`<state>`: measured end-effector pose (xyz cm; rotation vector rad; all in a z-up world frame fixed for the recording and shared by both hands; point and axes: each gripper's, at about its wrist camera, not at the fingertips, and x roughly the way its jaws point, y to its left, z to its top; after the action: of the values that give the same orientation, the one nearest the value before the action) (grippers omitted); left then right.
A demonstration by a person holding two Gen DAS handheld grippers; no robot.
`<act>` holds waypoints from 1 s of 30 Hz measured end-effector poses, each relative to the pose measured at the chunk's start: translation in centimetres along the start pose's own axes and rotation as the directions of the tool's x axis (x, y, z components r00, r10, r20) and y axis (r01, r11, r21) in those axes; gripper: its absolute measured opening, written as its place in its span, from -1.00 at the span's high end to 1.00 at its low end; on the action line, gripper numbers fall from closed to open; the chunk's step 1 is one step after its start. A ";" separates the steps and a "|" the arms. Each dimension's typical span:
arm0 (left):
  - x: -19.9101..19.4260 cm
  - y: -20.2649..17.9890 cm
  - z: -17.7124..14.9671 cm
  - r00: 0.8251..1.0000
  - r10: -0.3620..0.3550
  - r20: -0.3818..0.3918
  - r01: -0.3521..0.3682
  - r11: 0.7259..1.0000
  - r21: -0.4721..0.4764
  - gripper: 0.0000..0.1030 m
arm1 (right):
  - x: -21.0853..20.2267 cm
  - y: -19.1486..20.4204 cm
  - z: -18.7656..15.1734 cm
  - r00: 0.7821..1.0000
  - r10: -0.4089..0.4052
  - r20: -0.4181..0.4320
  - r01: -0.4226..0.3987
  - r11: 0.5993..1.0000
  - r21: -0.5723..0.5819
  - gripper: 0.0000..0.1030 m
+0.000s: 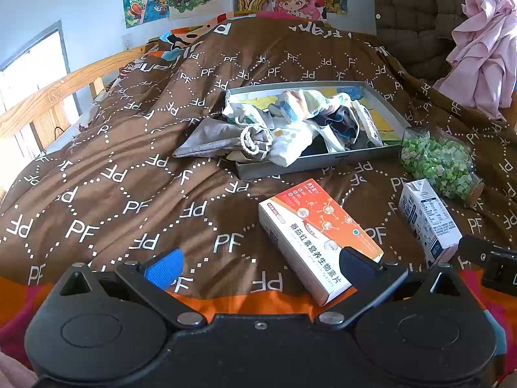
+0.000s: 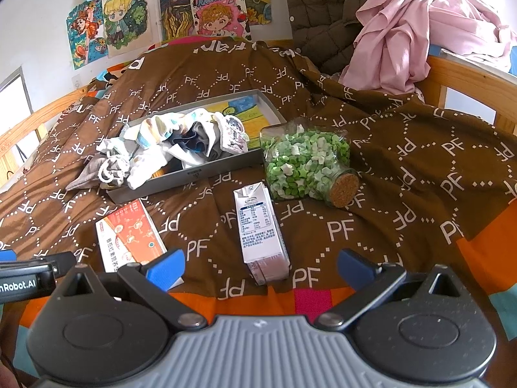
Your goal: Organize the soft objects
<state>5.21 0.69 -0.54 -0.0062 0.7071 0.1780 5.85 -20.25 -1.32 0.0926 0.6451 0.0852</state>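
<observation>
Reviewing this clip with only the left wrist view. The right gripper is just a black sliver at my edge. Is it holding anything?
Observer: No. The right gripper is open and empty above the quilt.
Operator: What lies ahead of it?
Observer: The milk carton, lying flat with its printed panel up.
Operator: And what is under the pink cloth on my right?
Observer: The pink cloth is draped over a wooden bed rail.

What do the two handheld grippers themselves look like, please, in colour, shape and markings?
The left gripper has an all-black body with two round hubs, black linkages and blue finger pads. The right gripper matches, except for a ribbed grey centre plate.
</observation>
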 end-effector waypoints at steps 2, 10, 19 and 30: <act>0.0 0.0 0.0 1.000 0.000 0.000 0.000 1.000 0.001 -0.98 | 0.0 0.0 0.0 1.000 0.000 -0.001 0.000 1.000 0.000 -0.99; 0.0 0.0 0.0 1.000 0.002 -0.002 -0.002 1.000 -0.001 -0.98 | 0.1 0.0 0.0 1.000 -0.001 -0.004 0.001 1.000 -0.001 -0.99; 0.0 0.0 0.0 1.000 -0.001 -0.003 0.001 1.000 0.003 -0.98 | 0.0 0.0 0.0 1.000 0.000 -0.005 0.000 1.000 -0.002 -0.99; 0.0 0.0 -0.1 1.000 0.004 -0.005 -0.004 1.000 0.003 -0.98 | 0.0 0.0 0.0 1.000 -0.001 -0.006 0.001 1.000 -0.002 -0.99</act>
<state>5.19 0.70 -0.61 -0.0024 0.7120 0.1805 5.87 -20.22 -1.36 0.0904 0.6506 0.0854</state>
